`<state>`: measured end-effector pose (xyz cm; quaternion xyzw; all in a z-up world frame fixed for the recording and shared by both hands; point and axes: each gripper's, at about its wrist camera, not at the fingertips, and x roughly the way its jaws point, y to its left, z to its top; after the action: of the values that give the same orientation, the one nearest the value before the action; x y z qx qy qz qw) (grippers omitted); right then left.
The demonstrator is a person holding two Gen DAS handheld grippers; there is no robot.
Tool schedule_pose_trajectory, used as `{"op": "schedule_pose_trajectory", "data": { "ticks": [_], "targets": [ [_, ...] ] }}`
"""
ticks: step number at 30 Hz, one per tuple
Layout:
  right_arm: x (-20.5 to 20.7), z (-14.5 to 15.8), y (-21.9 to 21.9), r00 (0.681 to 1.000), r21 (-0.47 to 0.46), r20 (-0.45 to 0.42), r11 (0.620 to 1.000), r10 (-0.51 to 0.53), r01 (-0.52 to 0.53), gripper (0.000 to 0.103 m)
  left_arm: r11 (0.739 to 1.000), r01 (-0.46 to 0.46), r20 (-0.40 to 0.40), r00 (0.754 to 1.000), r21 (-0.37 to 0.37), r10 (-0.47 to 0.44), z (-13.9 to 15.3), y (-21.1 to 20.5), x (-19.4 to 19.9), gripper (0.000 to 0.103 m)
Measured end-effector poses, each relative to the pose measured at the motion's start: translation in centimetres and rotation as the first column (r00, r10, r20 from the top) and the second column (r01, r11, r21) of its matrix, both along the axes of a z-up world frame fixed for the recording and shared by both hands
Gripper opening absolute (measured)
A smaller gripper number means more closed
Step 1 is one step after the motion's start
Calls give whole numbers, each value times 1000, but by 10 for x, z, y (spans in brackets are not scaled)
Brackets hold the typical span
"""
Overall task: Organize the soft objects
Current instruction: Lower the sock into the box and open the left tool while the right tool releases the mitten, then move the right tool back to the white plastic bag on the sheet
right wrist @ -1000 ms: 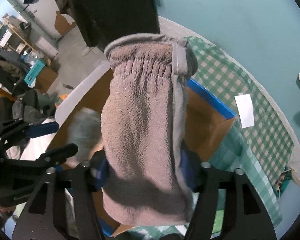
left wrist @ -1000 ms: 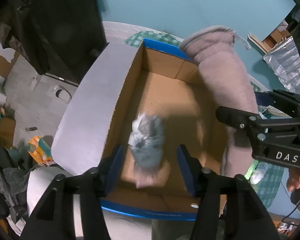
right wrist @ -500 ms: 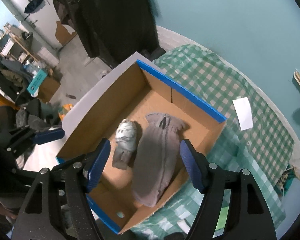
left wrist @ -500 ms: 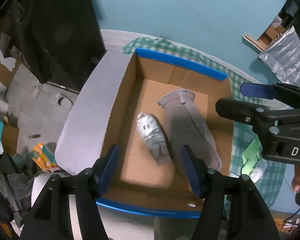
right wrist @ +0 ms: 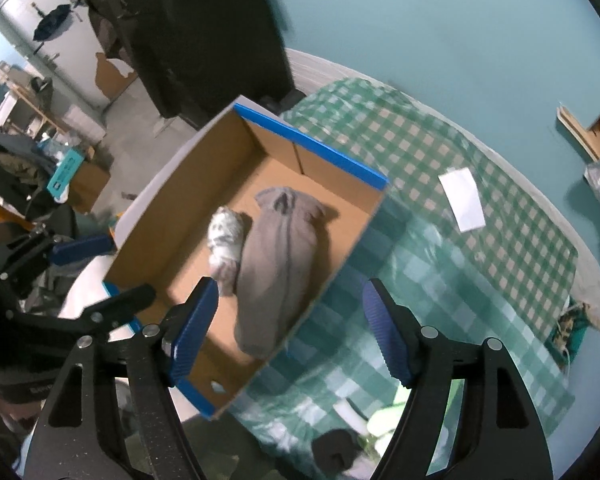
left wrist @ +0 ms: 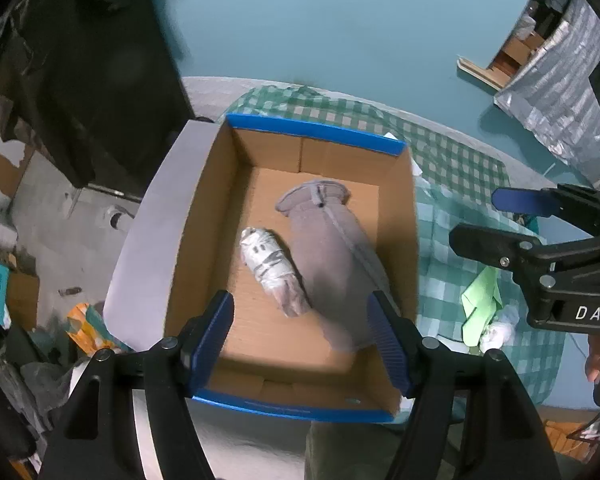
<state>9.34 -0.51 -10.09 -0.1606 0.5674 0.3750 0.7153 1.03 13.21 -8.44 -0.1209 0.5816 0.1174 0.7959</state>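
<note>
A cardboard box with blue edges (left wrist: 316, 132) (right wrist: 312, 148) sits on the table. Inside lie a long grey fleece sock (left wrist: 332, 252) (right wrist: 280, 256) and, to its left, a rolled grey-white sock (left wrist: 268, 264) (right wrist: 226, 236), touching side by side. My left gripper (left wrist: 302, 332) is open and empty, held above the box's near end. My right gripper (right wrist: 290, 328) is open and empty, above the box's right wall; it also shows in the left wrist view (left wrist: 496, 220) at the right.
A green checked cloth (right wrist: 440, 216) covers the table right of the box. A white paper slip (right wrist: 462, 200) lies on it. Light green paper and white wads (left wrist: 484, 308) lie near the front right. A dark object (right wrist: 334, 454) lies at the front. Floor clutter is at the left.
The rolled sock dropped from my left gripper and the long grey sock from my right into the box. Both grippers opened and then pulled back higher above the box.
</note>
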Motion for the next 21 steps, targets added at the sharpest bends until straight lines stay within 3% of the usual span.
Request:
{"op": "schedule_pose_trajectory", "data": {
  "ticks": [21],
  "targets": [
    [-2, -8, -131, 978, -75, -32, 977, -204, 201, 75, 982, 187, -14, 982, -10, -187, 0, -97, 12, 73]
  ]
}}
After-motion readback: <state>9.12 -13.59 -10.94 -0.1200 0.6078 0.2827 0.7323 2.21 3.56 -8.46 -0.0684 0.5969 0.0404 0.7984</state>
